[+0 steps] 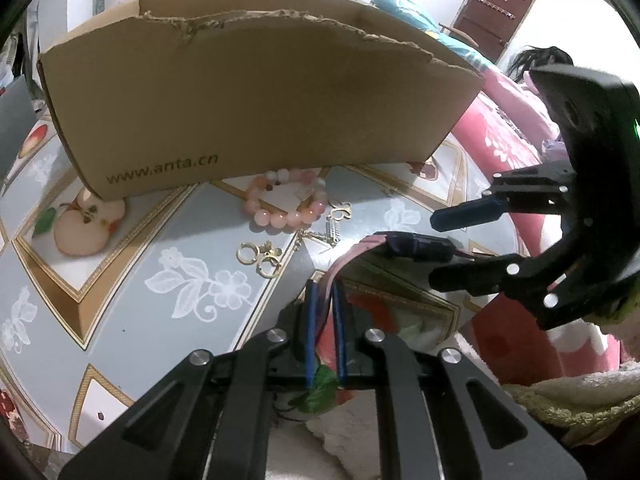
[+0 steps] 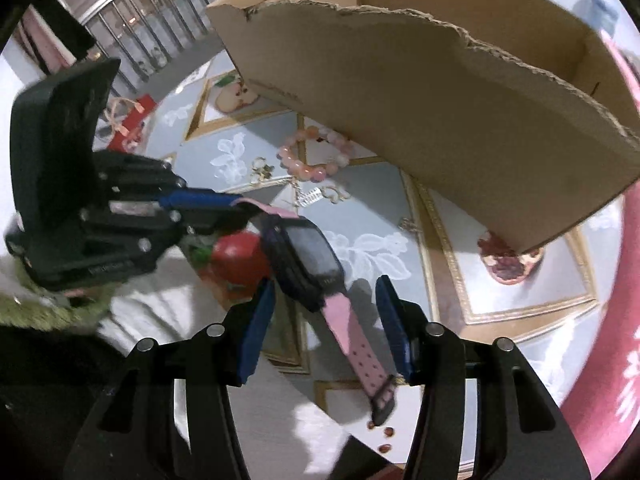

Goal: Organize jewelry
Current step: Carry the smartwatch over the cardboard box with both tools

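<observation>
A pink-strapped watch (image 2: pixel 308 264) with a dark square face hangs above the table. My left gripper (image 1: pixel 324 292) is shut on one end of its pink strap (image 1: pixel 340 268); it also shows in the right wrist view (image 2: pixel 236 202). My right gripper (image 2: pixel 326 292) is open, its blue fingers on either side of the watch's other strap (image 2: pixel 352 332), not touching it. In the left wrist view the right gripper (image 1: pixel 434 228) stands around the watch face (image 1: pixel 416 244). A pink bead bracelet (image 1: pixel 286 202) and gold pieces (image 1: pixel 260 256) lie on the table by the cardboard box (image 1: pixel 256 100).
The open cardboard box (image 2: pixel 460 92) has a torn front wall and stands at the back of the patterned tablecloth (image 1: pixel 132 240). A thin gold chain (image 1: pixel 320 232) lies near the bracelet. A pink rounded edge (image 2: pixel 624 320) borders the table on the right.
</observation>
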Available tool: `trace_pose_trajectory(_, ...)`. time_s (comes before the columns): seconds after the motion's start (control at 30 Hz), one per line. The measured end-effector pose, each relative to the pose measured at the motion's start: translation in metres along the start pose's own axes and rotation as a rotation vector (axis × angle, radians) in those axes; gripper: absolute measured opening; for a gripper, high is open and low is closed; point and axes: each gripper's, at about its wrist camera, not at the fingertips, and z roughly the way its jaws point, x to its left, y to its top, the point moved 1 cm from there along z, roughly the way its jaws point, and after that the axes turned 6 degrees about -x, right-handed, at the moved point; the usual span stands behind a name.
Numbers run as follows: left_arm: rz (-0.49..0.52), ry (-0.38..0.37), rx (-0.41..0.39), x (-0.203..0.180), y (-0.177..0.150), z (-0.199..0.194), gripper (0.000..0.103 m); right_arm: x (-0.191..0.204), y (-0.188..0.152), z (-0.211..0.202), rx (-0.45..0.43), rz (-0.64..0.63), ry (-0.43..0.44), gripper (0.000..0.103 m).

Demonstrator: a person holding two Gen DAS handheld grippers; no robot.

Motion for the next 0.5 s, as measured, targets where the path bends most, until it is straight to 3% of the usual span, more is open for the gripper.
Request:
trace_pose_trajectory(0.13,-0.003,0.000,0.001,0.002,0.000,-0.001,0.007,-0.001,-0.011,-0.004,-0.016,-0.024,-0.060,0.032)
trace_pose_trajectory(0.27,0.000,0.010,-0.007,0.002,0.001,0.001,0.007,0.000,-0.021,-0.009,-0.045,-0.036,-0.116,0.010)
trace_pose_trajectory(0.5,0.026,0.030,-0.033,0.000,0.002,-0.004,0.005,0.003,-0.023,-0.021,-0.114,-0.011,-0.150,0.001)
